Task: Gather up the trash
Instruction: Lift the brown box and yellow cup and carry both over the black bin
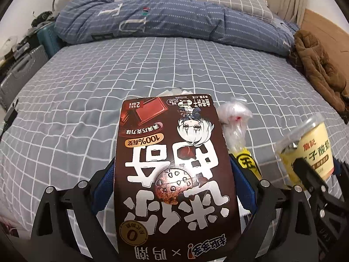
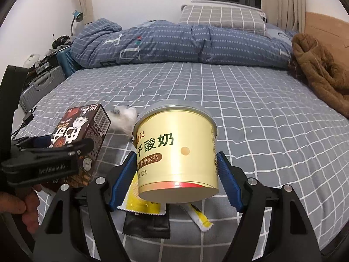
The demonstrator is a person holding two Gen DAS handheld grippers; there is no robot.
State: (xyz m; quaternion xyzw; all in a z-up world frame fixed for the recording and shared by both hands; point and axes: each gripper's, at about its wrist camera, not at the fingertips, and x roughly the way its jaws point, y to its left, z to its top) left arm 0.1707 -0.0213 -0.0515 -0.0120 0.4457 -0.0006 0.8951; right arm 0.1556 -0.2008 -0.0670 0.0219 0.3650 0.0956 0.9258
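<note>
- Left wrist view: the left claw (image 1: 172, 185) is clamped on a brown carton (image 1: 172, 174), blue pads on both its long sides; the carton fills 6 o'clock and is lifted off the bed (image 1: 87, 76).
- Just right of the carton, at 3 to 4 o'clock, a crumpled clear bag (image 1: 236, 122) and a yellow wrapper (image 1: 246, 160) lie on the sheet, not yet collected.
- Right wrist view: the left claw with its carton shows at 9 o'clock, a hand (image 2: 24, 205) below it.
- At centre, the right claw (image 2: 176, 174) is clamped on a yellow yogurt cup (image 2: 176, 150), pads against its lower wall, the cup tipped with its base toward the camera.
- Under the cup, at 6 o'clock, a yellow sachet (image 2: 141, 205), a black packet (image 2: 148, 224) and a yellow stick (image 2: 200, 218) remain on the bed.
- Risks, as I judge them: the cup's smooth tapered wall could slip from the pads if tilted further; any leftover could spill onto the sheet; the two loads sit near each other and could knock together.
</note>
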